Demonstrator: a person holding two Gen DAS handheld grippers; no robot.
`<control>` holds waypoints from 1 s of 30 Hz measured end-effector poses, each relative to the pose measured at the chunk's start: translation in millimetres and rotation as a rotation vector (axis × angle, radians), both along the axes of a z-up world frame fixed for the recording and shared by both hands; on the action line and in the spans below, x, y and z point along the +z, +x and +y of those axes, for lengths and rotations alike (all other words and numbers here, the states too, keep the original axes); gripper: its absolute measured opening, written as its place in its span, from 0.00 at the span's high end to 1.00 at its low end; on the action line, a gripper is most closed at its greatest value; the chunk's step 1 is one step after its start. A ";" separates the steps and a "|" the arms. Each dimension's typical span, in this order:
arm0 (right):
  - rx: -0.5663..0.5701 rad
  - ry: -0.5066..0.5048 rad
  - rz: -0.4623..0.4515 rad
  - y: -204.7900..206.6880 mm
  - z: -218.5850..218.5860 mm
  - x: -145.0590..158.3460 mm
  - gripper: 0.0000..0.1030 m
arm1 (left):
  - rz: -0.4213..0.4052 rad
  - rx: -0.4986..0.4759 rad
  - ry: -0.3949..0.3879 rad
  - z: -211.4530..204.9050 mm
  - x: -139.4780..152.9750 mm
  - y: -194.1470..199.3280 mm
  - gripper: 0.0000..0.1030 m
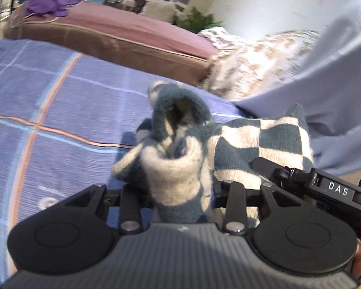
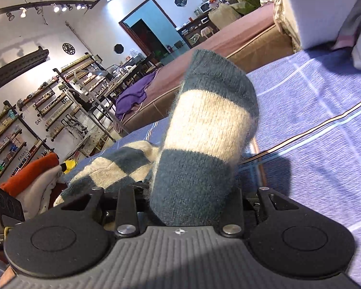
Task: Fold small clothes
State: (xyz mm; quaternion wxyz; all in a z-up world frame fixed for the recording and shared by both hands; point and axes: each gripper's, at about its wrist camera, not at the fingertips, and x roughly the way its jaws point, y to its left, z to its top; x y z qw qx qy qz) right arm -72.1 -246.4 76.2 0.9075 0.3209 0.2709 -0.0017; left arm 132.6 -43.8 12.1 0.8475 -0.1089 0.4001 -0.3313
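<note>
Left gripper (image 1: 180, 192) clamps the bunched teal-and-cream checked knit sock (image 1: 252, 139) above the blue plaid bedspread (image 1: 48, 101); fingertips buried in fabric. Right gripper (image 2: 192, 200) pinches the sock's striped cuff end (image 2: 204, 132), which stands upright; fingertips hidden. Left view alone shows the right gripper's "DAS" label (image 1: 338, 189); right view alone shows shelving (image 2: 24, 120).

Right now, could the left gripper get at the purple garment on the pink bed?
Probably not. The left gripper is occupied with the checkered sock, and the purple garment lies far off on another bed.
</note>
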 end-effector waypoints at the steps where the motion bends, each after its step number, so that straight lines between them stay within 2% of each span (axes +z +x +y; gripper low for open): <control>1: -0.024 -0.009 -0.009 -9.6 -9.4 8.2 0.38 | -0.002 -0.029 -0.012 -13.9 5.6 -8.6 0.65; 6: -0.139 -0.062 -0.046 -75.9 -62.7 38.8 0.38 | -0.042 -0.203 -0.063 -94.8 25.1 -63.1 0.65; 10: -0.240 -0.115 -0.062 -125.7 -104.2 50.7 0.38 | -0.037 -0.332 -0.096 -157.4 30.8 -107.9 0.65; 12: -0.296 -0.108 -0.071 -144.6 -123.9 47.0 0.38 | -0.015 -0.390 -0.095 -186.6 25.5 -127.5 0.65; 16: -0.360 -0.031 -0.043 -162.5 -155.8 19.8 0.38 | 0.026 -0.430 -0.049 -223.9 -1.5 -156.6 0.64; 21: -0.399 0.051 0.047 -161.1 -166.6 -35.6 0.38 | 0.143 -0.392 0.006 -232.9 -56.2 -169.2 0.63; 24: -0.416 0.098 0.081 -154.5 -165.9 -68.2 0.36 | 0.207 -0.348 -0.031 -215.2 -83.4 -159.9 0.57; 28: -0.453 0.175 0.048 -147.5 -165.3 -89.4 0.26 | 0.269 -0.348 -0.089 -204.3 -95.1 -145.9 0.51; 30: -0.467 0.196 0.041 -145.3 -165.0 -93.9 0.26 | 0.286 -0.349 -0.100 -200.2 -95.9 -141.5 0.47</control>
